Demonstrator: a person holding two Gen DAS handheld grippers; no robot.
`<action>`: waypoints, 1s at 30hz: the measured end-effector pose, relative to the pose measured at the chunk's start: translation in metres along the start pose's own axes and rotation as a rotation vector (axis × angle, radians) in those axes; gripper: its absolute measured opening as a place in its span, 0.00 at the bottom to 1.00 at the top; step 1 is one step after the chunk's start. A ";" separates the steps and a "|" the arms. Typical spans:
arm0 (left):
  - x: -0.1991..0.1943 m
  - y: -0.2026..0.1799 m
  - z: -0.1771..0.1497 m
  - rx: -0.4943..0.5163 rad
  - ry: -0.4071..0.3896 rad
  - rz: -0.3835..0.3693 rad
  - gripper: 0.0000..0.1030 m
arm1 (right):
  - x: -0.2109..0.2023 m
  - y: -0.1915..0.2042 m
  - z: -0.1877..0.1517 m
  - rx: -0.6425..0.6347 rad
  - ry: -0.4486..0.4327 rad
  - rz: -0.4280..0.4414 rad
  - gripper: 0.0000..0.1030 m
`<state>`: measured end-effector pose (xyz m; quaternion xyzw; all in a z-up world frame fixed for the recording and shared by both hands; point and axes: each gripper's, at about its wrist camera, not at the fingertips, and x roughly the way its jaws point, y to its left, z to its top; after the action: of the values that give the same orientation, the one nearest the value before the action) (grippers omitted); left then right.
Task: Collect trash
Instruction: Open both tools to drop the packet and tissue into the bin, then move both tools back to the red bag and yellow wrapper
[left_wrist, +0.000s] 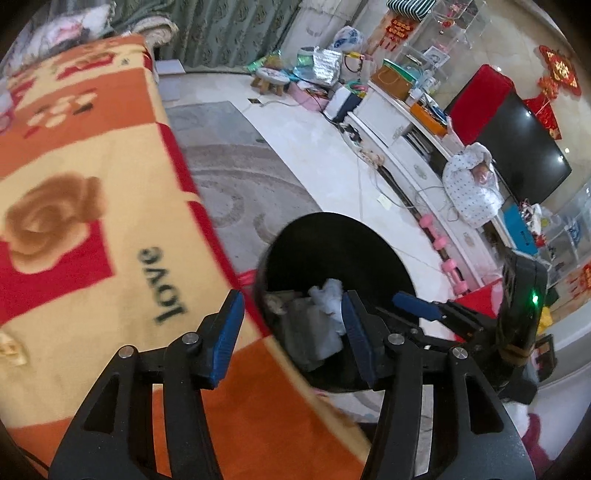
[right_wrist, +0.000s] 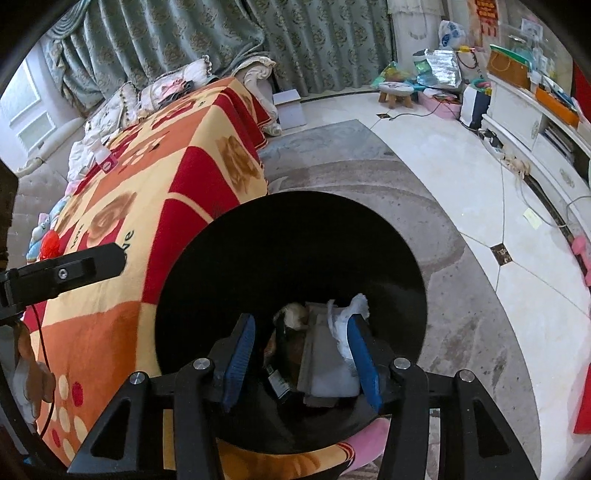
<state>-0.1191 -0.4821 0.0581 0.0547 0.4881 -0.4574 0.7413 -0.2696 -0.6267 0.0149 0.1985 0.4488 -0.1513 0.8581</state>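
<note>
With both my left hand-held gripper (left_wrist: 293, 325) and right hand-held gripper (right_wrist: 303, 350) spread and empty above the black bin (right_wrist: 258, 236), crumpled tissue (right_wrist: 347, 325) already lies inside, so little seems left.

One black bin (right_wrist: 288, 236), one white tissue (right_wrist: 347, 325) wad in it, one patterned blanket (left_wrist: 81, 206), two pink dumbbells (left_wrist: 439, 240), one stool (left_wrist: 271, 79), one TV (left_wrist: 524, 147)

A home living room: blanket-covered sofa (right_wrist: 155, 192), curtains (right_wrist: 221, 40), television (left_wrist: 517, 147) (red festive decorations).
</note>
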 end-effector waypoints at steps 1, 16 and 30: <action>-0.005 0.003 -0.002 0.006 -0.010 0.023 0.52 | -0.001 0.003 0.000 -0.004 -0.001 0.003 0.48; -0.075 0.123 -0.037 -0.149 -0.075 0.252 0.52 | 0.004 0.101 0.004 -0.165 0.015 0.108 0.48; -0.160 0.238 -0.081 -0.297 -0.157 0.462 0.52 | 0.031 0.246 0.003 -0.463 0.024 0.278 0.48</action>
<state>-0.0163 -0.2020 0.0527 0.0195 0.4653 -0.2028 0.8614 -0.1424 -0.4153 0.0418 0.0583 0.4500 0.0768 0.8878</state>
